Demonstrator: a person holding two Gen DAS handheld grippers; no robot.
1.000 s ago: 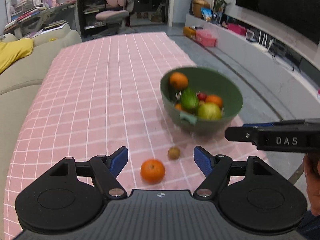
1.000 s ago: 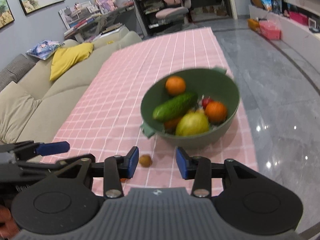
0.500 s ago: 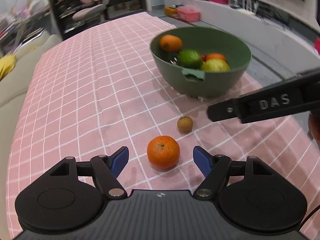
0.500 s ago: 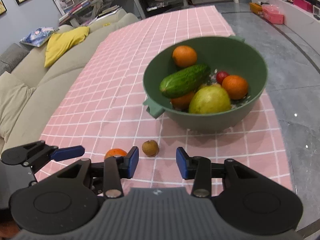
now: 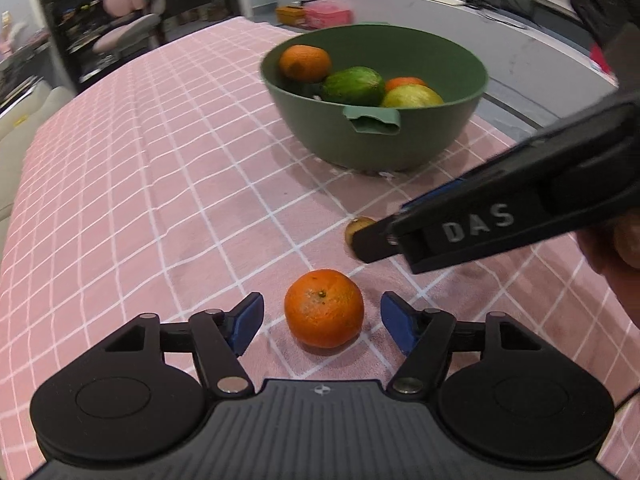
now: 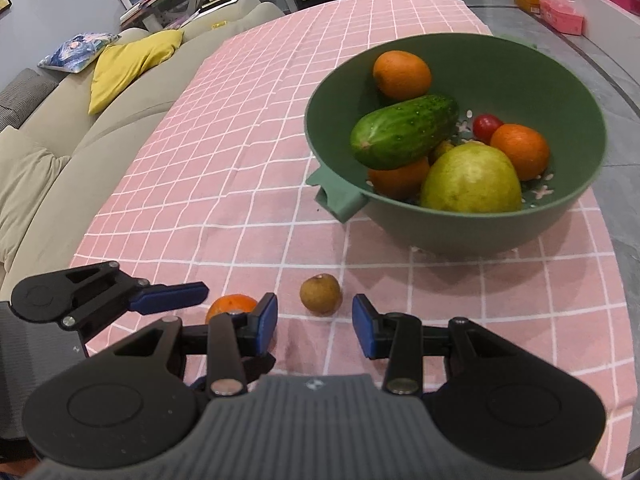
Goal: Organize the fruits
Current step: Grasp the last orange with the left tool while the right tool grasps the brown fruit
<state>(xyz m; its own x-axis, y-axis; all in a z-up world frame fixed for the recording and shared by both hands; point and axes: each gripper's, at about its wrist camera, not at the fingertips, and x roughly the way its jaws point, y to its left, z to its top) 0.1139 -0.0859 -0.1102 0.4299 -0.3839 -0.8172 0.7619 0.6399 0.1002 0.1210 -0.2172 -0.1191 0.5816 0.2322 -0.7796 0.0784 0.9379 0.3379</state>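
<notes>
Beside the sofa [image 6: 60,152], pink checked tablecloth [image 6: 240,160] covers the table.

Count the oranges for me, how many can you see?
4. Three lie in the green bowl: back, right, one under the cucumber. One sits on the tablecloth. More may be hidden.
</notes>
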